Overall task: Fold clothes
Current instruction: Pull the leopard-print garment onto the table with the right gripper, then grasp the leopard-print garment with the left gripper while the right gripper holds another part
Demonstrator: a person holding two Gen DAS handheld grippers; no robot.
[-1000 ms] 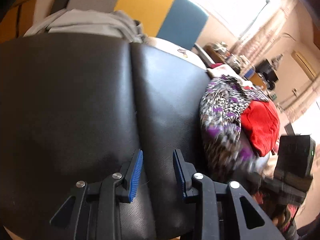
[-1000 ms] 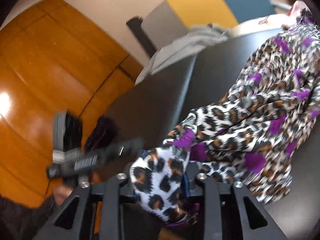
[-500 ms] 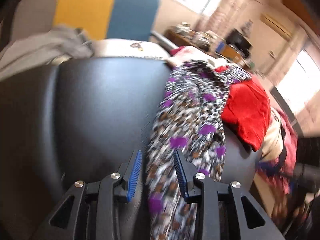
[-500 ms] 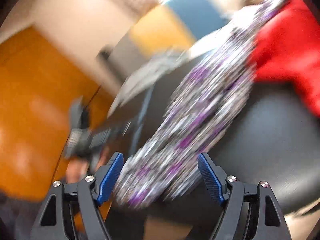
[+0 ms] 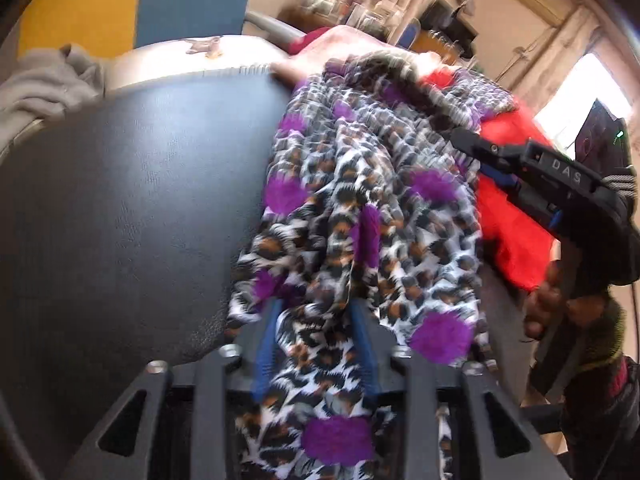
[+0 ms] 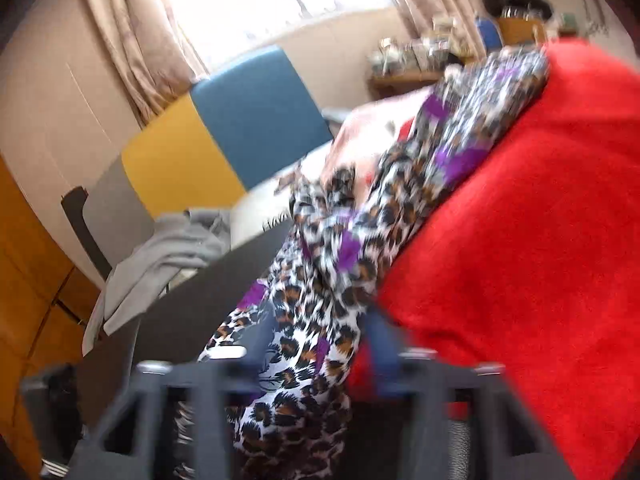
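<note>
My left gripper (image 5: 316,344) has the leopard-print garment (image 5: 360,216) bunched between its blue pads, and its jaws are closing on that cloth. The garment runs away from me in a long rumpled strip across the black leather surface (image 5: 128,208), its far end lying over a red cloth (image 5: 508,216).

My right gripper (image 6: 320,344) is clamped on another stretch of the same garment (image 6: 332,264), pads pressed into the fabric (this view is blurred, so the exact pad edges are hard to make out). From the left camera I see it (image 5: 460,140) coming in from the right, over the red cloth (image 6: 520,240).

A grey garment (image 6: 160,256) lies heaped at the surface's far left edge, well apart from both grippers.
</note>
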